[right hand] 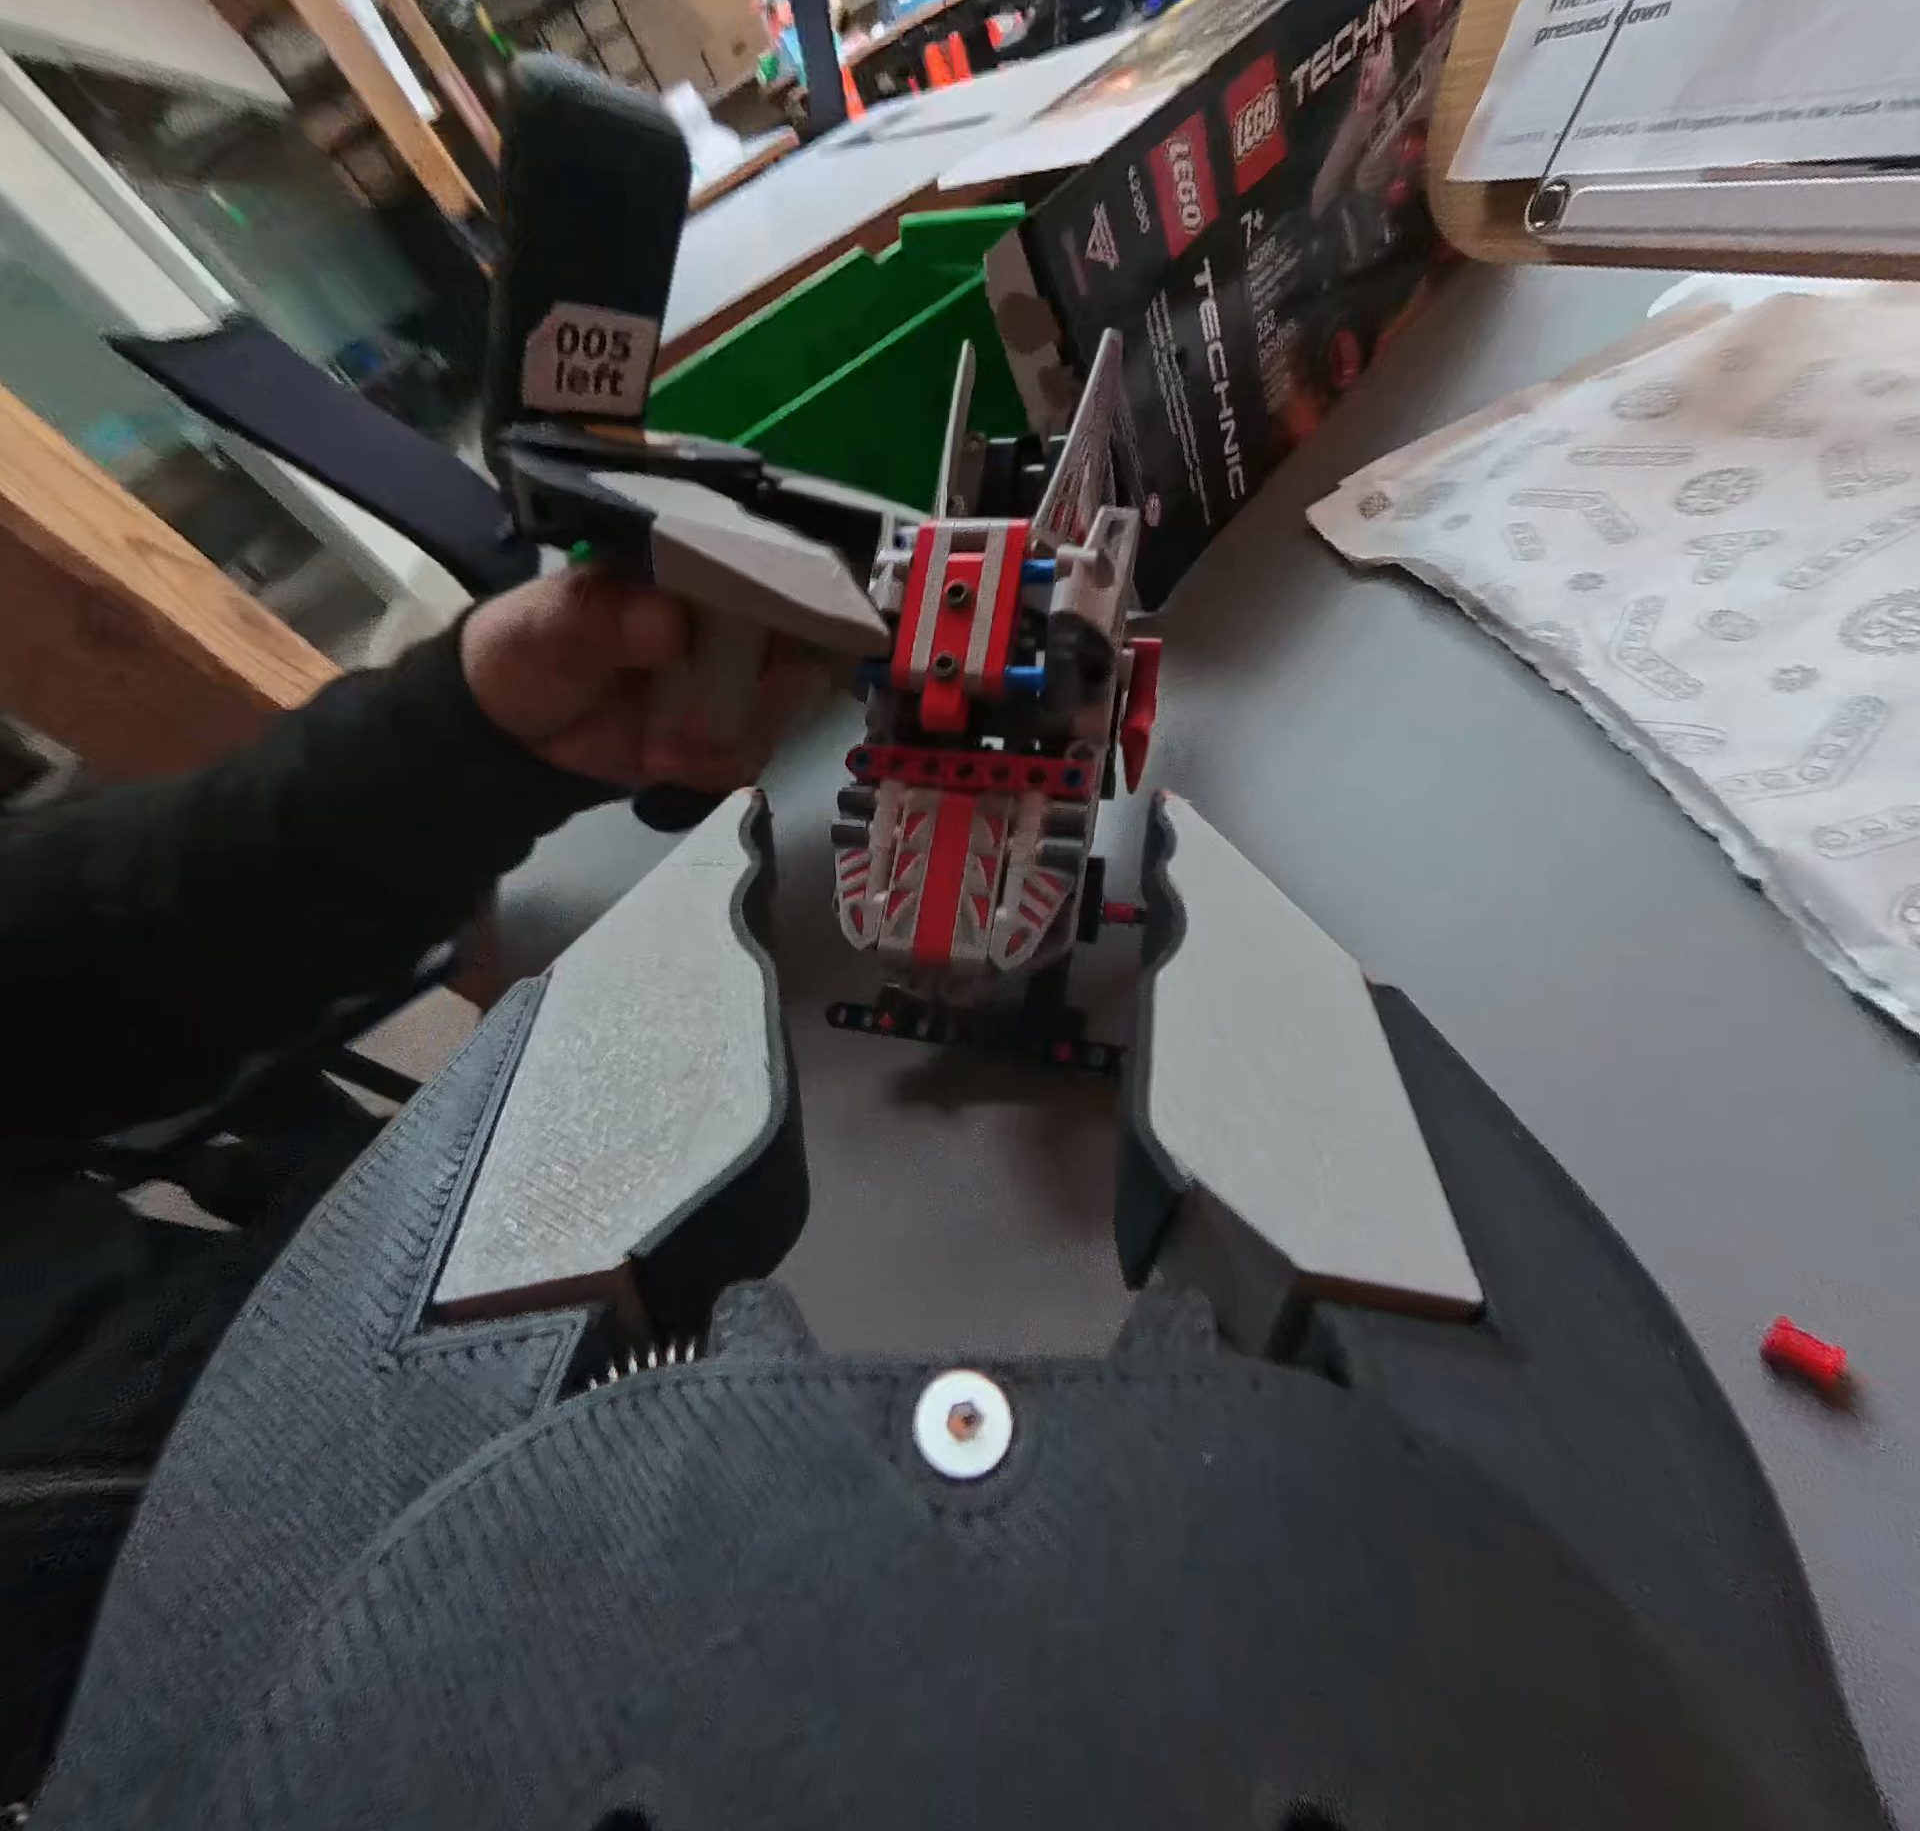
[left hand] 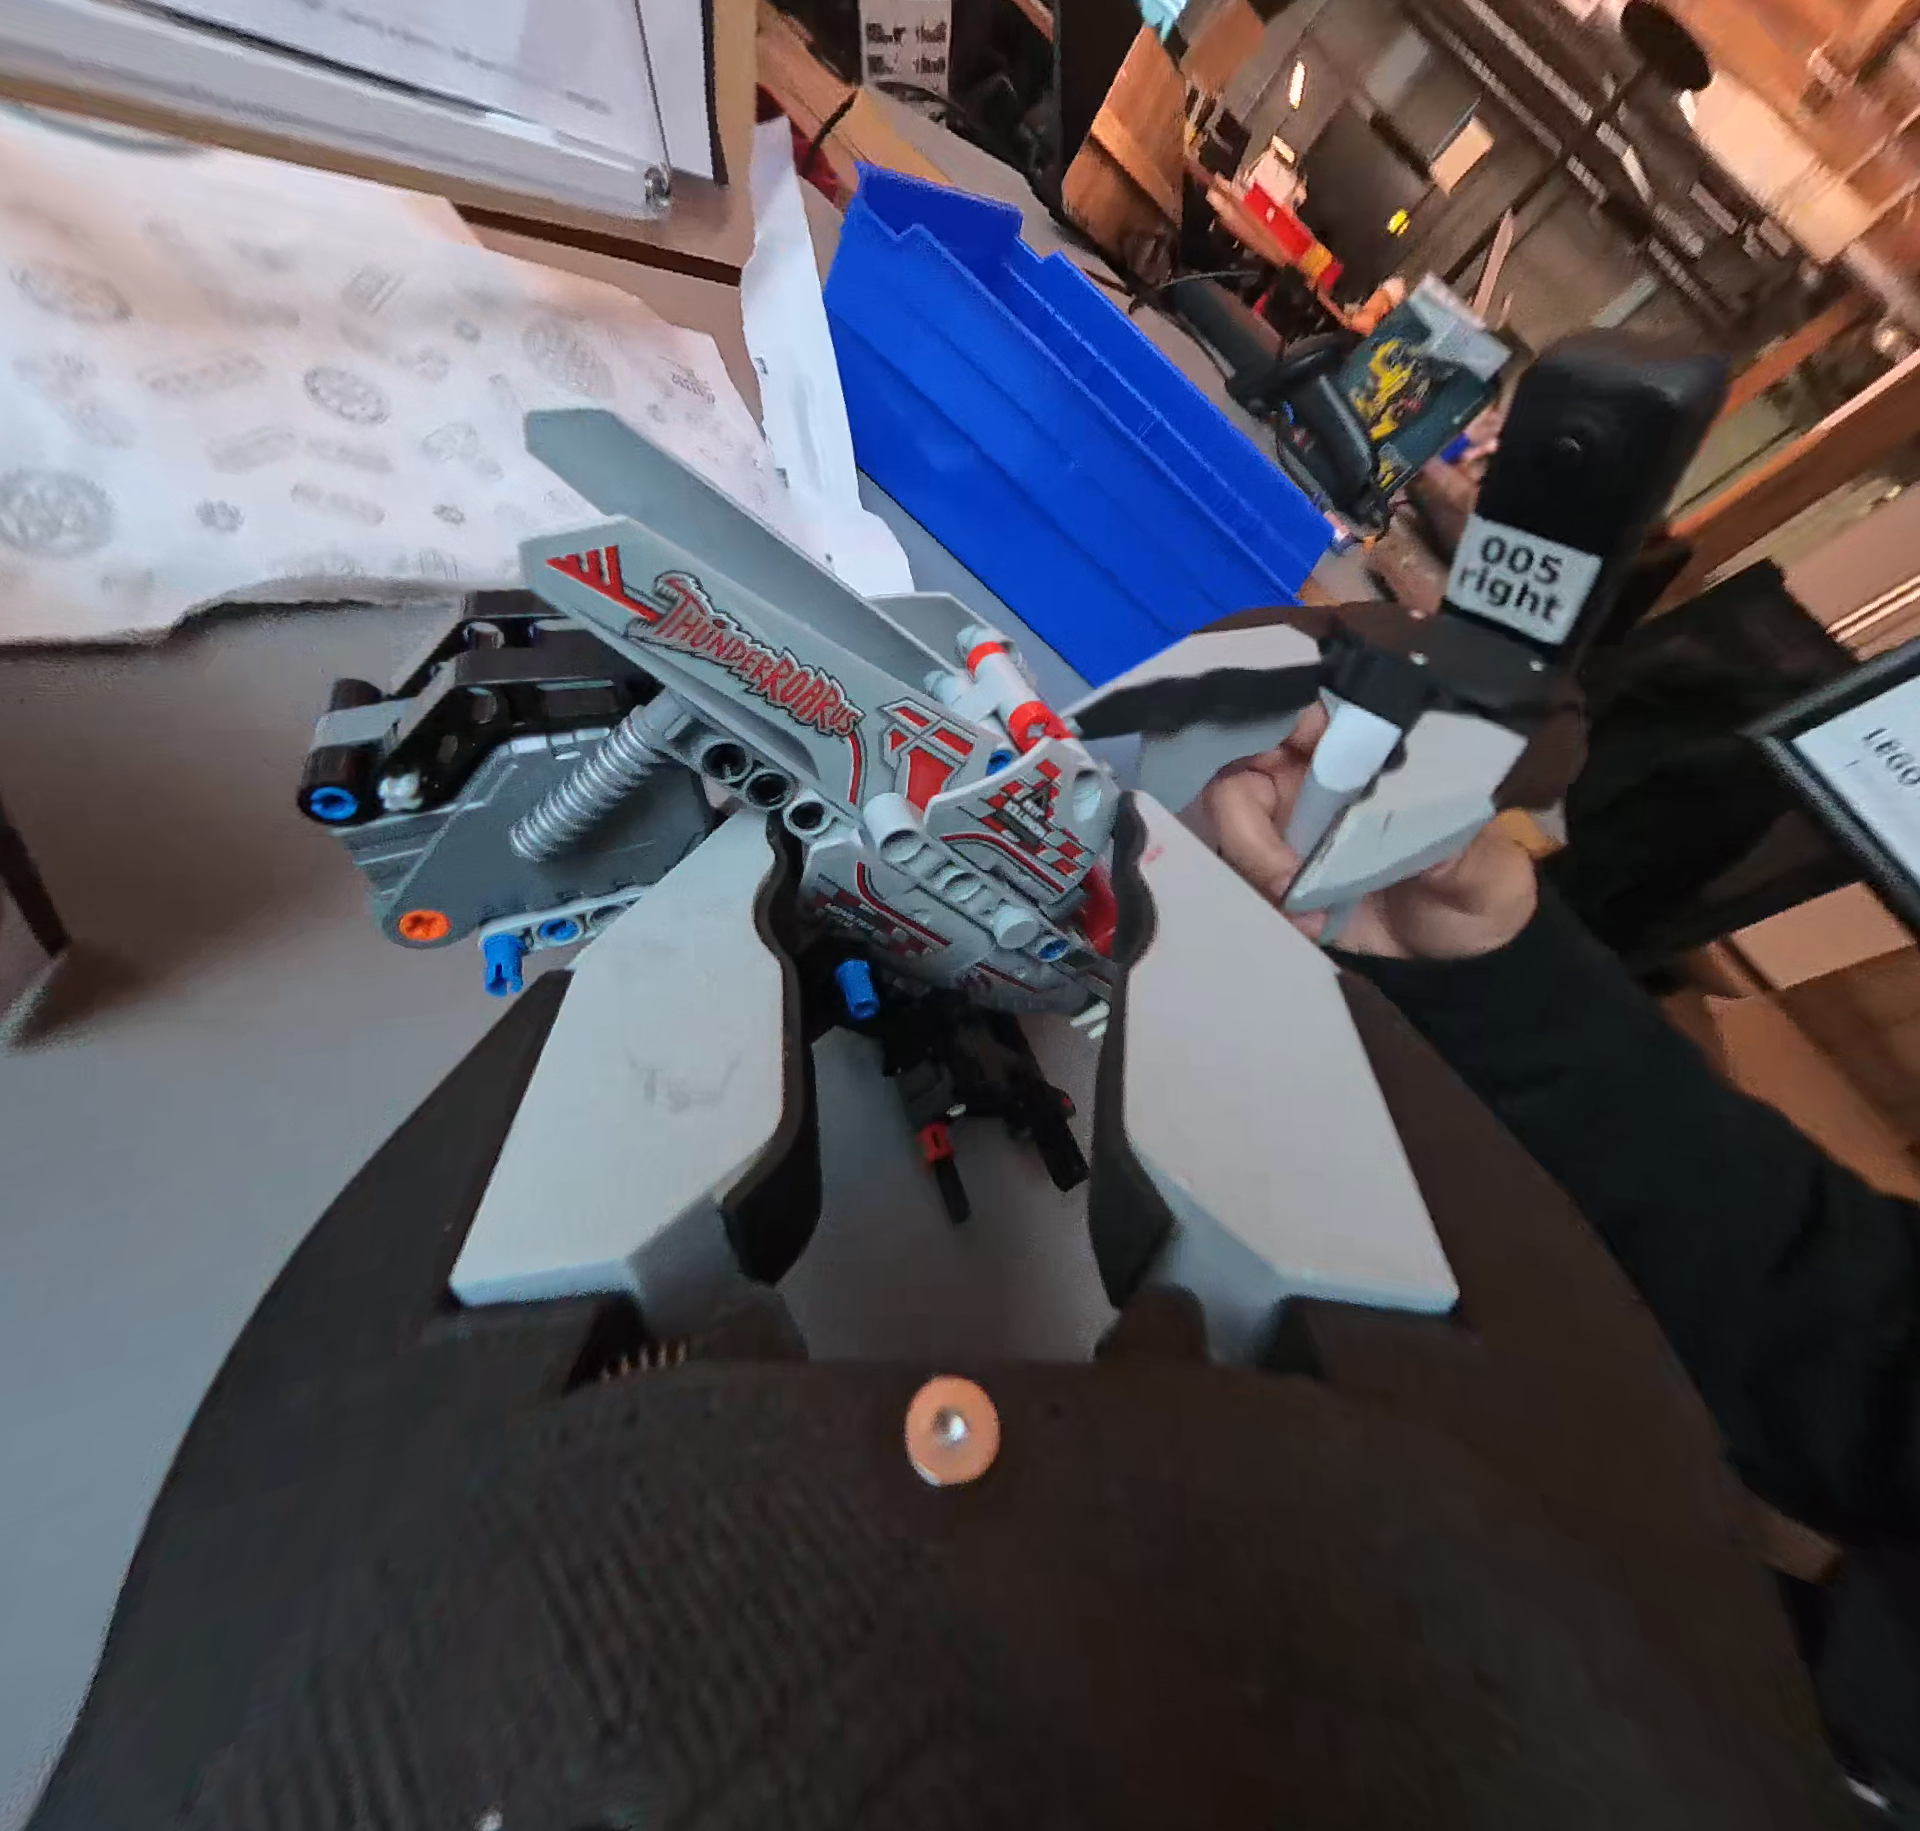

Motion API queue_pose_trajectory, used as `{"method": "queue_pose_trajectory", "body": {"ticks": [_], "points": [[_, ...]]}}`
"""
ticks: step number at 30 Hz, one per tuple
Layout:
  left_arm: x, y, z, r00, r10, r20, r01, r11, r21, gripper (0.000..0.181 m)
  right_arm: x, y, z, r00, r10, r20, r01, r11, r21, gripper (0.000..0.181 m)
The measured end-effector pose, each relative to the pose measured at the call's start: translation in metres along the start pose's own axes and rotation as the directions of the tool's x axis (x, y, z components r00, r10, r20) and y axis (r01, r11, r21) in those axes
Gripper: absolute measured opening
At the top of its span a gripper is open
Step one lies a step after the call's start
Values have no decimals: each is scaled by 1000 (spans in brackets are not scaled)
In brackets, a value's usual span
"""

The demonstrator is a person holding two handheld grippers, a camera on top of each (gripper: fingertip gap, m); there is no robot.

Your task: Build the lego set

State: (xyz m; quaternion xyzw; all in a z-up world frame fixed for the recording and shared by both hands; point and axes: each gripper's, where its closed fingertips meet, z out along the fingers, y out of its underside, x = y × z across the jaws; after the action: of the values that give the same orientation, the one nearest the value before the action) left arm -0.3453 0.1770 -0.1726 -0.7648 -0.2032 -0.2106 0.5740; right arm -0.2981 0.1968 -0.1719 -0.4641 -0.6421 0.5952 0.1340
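The grey, red and black lego model (left hand: pixel 790 701) is tilted nose-down over the dark table (right hand: pixel 1455 846). My left gripper (left hand: pixel 951 846) is shut on its body, a finger on each side. In the right wrist view the model (right hand: pixel 966 742) faces me nose-on, and a finger (right hand: pixel 769 576) of the left gripper presses its left side. My right gripper (right hand: pixel 961 825) is open, its tips flanking the model's nose without touching. In the left wrist view the right gripper (left hand: pixel 1122 732) reaches a red-tipped pin at the model's top right. A loose red piece (right hand: pixel 1803 1350) lies on the table to the right.
A blue bin (left hand: pixel 1039 431) stands behind the model, with a green bin (right hand: pixel 852 358) and the black lego box (right hand: pixel 1247 254) on the other side. A printed paper bag (right hand: pixel 1714 586) lies at the right. An instruction sheet in a clear stand (right hand: pixel 1714 46) stands at the back. My left tips are about 20 cm from the loose red piece (right hand: pixel 1803 1350), my right tips only 12 cm.
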Motion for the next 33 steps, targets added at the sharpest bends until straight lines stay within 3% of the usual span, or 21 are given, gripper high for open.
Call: {"method": "queue_pose_trajectory", "body": {"ticks": [5,10,16,21,25,33], "points": [[2,16,3,992,-97,-76,94,995,-32,59,3,33,15,988,-132,-79,117,978,-170,67],[-6,27,1,985,-154,-79,144,982,-120,66,0,49,23,995,-94,-31,85,972,-220,65],[-5,34,-23,1000,19,-2,-19,989,-146,72,3,51,21,998,-52,-22,46,978,-203,60],[-9,86,-37,950,298,97,-238,888,-394,47,4,51,20,999,-37,-14,34,982,-186,60],[-4,105,-25,916,395,68,-316,817,-482,40,4,51,21,1000,-24,-13,21,983,-181,60],[-5,111,3,873,484,55,-375,740,-558,24,3,52,22,999,-37,-30,31,984,-177,60]]}}
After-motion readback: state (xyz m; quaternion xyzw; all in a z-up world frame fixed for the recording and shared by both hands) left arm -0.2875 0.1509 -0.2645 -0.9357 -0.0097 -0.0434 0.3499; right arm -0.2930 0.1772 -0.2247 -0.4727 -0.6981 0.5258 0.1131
